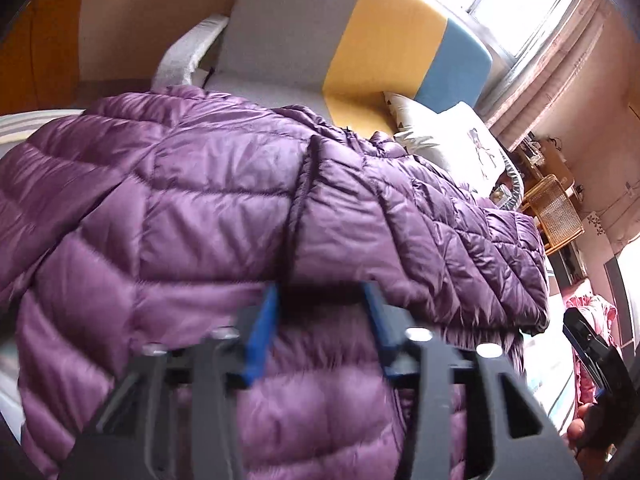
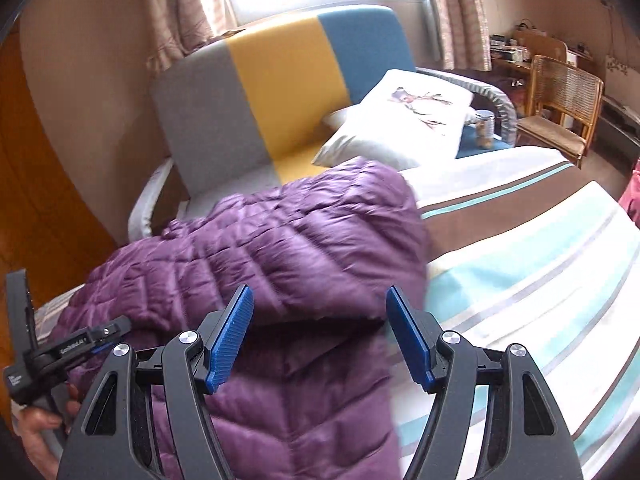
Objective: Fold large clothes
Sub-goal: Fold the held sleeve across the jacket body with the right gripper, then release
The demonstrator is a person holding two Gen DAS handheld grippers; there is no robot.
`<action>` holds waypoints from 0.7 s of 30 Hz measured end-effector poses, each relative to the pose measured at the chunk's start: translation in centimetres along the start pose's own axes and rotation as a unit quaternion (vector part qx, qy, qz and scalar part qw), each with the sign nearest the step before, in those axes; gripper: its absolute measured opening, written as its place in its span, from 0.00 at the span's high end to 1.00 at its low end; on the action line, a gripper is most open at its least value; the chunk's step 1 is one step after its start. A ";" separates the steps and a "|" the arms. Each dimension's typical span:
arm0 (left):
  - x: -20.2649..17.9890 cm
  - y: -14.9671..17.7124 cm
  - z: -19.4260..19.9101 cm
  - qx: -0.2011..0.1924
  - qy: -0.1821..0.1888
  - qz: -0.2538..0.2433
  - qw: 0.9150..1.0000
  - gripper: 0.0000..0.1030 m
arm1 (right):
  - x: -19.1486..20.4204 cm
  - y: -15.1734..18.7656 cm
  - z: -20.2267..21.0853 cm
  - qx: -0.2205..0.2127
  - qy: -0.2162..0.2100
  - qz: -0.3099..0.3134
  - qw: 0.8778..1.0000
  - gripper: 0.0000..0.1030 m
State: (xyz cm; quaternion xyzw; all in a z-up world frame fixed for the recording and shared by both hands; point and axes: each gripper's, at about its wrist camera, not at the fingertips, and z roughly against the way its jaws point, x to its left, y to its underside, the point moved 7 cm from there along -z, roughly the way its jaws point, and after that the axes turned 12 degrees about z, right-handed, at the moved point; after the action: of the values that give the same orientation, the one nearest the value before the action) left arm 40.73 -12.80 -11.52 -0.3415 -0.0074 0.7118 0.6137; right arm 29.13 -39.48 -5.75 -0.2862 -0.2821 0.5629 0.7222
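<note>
My left tool (image 1: 320,300) is clenched on a fold of the purple quilted puffer jacket (image 1: 224,200), its blue pads sunk into the fabric. The jacket lies bunched at the near left of the bed with the striped white, teal and brown cover (image 2: 520,248). My right tool (image 2: 320,324) is released, jaws wide, hovering over the jacket's near right edge, pads clear of it. Far right of the jacket: white printed pillow (image 2: 404,120).
</note>
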 end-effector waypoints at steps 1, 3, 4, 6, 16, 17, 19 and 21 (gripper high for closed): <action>-0.1 -0.1 -0.2 0.002 0.001 -0.001 1.000 0.87 | -0.6 -0.1 -0.4 0.002 0.004 -0.005 1.000 0.33; 0.0 -0.5 0.3 -0.014 0.001 -0.007 1.000 0.97 | -1.1 -0.2 -1.1 0.006 0.007 -0.013 1.000 0.33; 0.1 -0.7 0.6 -0.022 -0.001 -0.008 1.000 0.97 | -1.3 -0.2 -1.6 0.010 0.008 -0.015 1.000 0.33; 1.0 -0.9 1.3 -0.032 -0.003 -0.002 0.999 0.98 | -1.2 -0.2 -2.9 0.020 0.009 -0.014 1.000 0.33; 3.4 -0.2 0.1 -0.027 -0.049 -0.019 0.998 0.94 | 0.5 2.3 -9.0 0.094 0.046 0.035 0.994 0.32; 3.4 -0.1 0.5 -0.029 -0.050 -0.016 0.998 0.94 | 0.4 2.2 -9.0 0.095 0.045 0.035 0.994 0.32; 3.8 0.3 1.4 -0.028 -0.044 -0.005 0.999 0.81 | 0.4 2.1 -8.7 0.097 0.044 0.036 0.994 0.31; 4.2 0.7 3.0 -0.040 -0.037 0.005 0.999 0.61 | 0.3 1.8 -8.0 0.095 0.042 0.034 0.994 0.23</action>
State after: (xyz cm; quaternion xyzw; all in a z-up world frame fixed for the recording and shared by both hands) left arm 38.58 -8.03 -11.55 -0.3392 -0.0570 0.7260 0.5955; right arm 33.81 -39.55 -12.44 -0.2490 -0.1871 0.5992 0.7375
